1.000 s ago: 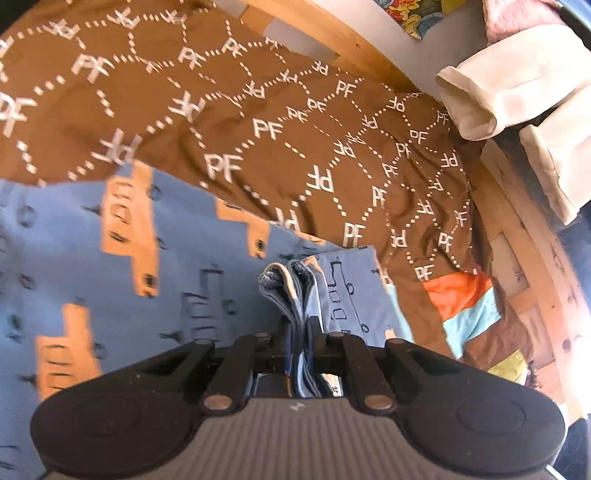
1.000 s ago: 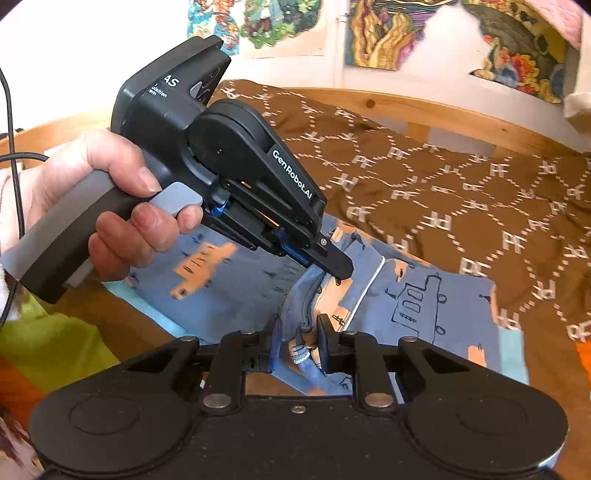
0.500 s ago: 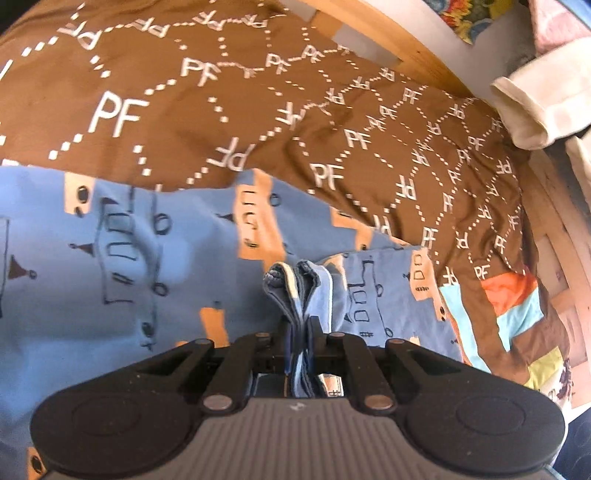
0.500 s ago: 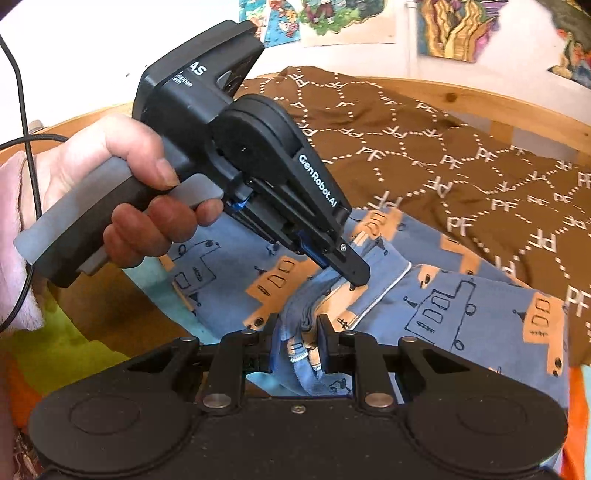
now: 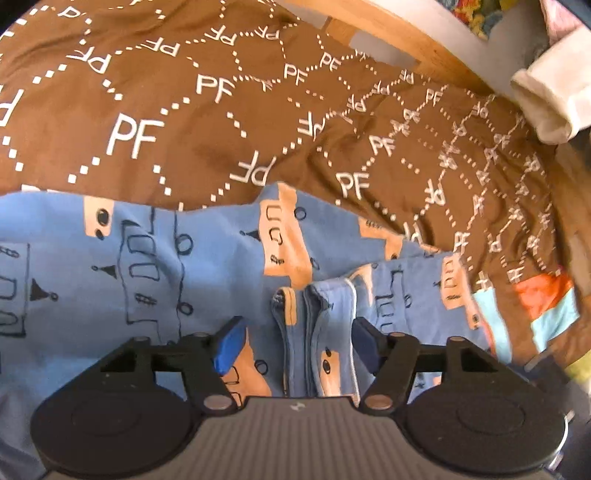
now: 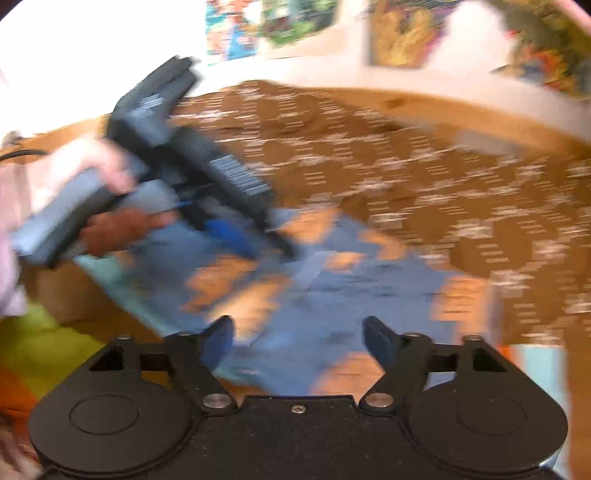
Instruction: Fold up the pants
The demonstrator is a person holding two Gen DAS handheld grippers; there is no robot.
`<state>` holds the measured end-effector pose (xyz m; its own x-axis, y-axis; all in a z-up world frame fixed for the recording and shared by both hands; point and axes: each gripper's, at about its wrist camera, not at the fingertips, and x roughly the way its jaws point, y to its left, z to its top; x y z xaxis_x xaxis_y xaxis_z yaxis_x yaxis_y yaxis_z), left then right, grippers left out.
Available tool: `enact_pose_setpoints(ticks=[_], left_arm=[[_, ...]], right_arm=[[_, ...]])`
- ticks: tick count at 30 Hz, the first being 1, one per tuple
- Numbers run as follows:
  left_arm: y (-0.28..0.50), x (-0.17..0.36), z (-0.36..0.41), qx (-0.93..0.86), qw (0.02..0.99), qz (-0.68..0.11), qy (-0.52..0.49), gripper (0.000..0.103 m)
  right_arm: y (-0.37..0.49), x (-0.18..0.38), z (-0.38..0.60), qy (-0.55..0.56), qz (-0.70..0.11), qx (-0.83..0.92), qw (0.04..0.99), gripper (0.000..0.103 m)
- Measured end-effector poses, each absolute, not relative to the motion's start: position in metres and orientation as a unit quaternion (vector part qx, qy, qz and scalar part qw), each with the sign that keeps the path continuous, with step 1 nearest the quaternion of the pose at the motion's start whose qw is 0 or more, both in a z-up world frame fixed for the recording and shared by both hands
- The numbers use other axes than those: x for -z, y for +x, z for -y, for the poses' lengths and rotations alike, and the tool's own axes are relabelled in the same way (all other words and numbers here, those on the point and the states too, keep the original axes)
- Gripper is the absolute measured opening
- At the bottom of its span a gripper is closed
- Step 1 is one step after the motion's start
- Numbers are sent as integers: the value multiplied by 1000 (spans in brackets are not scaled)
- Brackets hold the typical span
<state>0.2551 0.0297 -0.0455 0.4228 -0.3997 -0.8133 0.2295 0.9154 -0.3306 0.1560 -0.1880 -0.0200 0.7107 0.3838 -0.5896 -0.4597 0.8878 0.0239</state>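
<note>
A home bedroom is showing here: a brown PF-patterned bedspread [image 5: 155, 122] is covering a bed with a wooden frame [image 5: 373, 22], and colourful pictures [image 6: 402, 33] are hanging on the white wall.

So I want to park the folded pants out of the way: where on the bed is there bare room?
The brown PF-print bedspread lies bare between the pants and the wooden bed frame. Toward the cream cushion it tightens. Near the camera the pants fill everything around the left gripper.
</note>
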Motion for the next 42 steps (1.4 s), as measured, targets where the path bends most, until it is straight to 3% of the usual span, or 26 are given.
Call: enact_pose_setpoints(ticks=[2,7,12,17,21,26,31,36,42], left_arm=[[254,50,-22,176,843,-504,-63,70],[252,51,-12,174,846,-504,-24,72],[246,46,-18,158,844,-513,-17,72],[215,36,-41,127,851,-509,-27,90],[181,23,-70,104,868,-486,-27,91],[153,0,-117,61,890,-445,-75,103],[140,-5,-158,13,922,-372,-108,102],[140,-4,-162,-9,942,-326,-87,78],[152,-3,-160,-24,942,-324,-80,77]], right_arm=[[162,21,200,-101,-298,-155,936,98],[188,52,226,-152,-338,-50,927,100],[181,47,234,-176,-308,-29,934,102],[202,37,225,-210,-277,-46,937,102],[229,57,217,-205,-330,-64,919,102],[213,39,203,-194,-270,-80,940,102],[207,33,163,-211,-249,-141,935,102],[198,36,132,-202,-264,-187,925,102],[189,46,123,-213,-278,-202,915,102]])
